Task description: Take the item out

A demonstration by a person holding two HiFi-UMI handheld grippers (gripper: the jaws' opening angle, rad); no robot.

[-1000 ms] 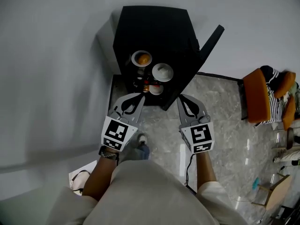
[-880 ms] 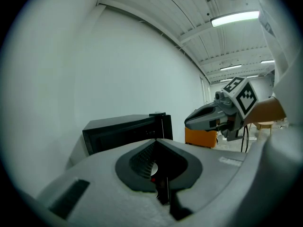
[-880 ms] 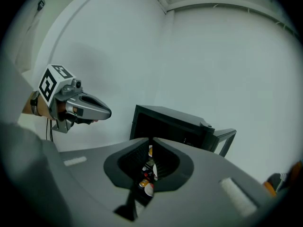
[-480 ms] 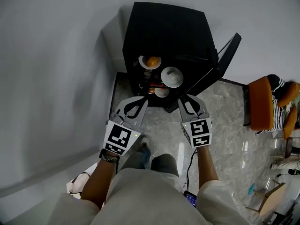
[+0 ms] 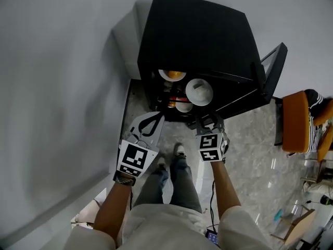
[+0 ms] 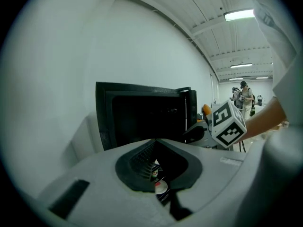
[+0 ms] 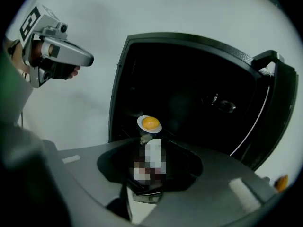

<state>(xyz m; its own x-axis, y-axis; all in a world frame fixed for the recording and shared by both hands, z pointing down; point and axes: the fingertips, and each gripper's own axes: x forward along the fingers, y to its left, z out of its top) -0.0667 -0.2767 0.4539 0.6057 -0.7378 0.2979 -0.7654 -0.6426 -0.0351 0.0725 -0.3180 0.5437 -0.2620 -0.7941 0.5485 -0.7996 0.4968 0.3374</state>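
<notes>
Marble floor [image 5: 250, 139], grey wall [image 5: 62, 87], open black cabinet [image 5: 197, 30], orange chair [image 5: 294, 121]

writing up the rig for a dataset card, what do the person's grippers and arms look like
Left gripper and right gripper are light grey two-jaw shells with black inner lining, each carrying a white cube of black square markers. The right one's jaws are opening, empty. Short pale sleeves, a dark band on the left wrist, a thin dark cable under the right arm.
</notes>
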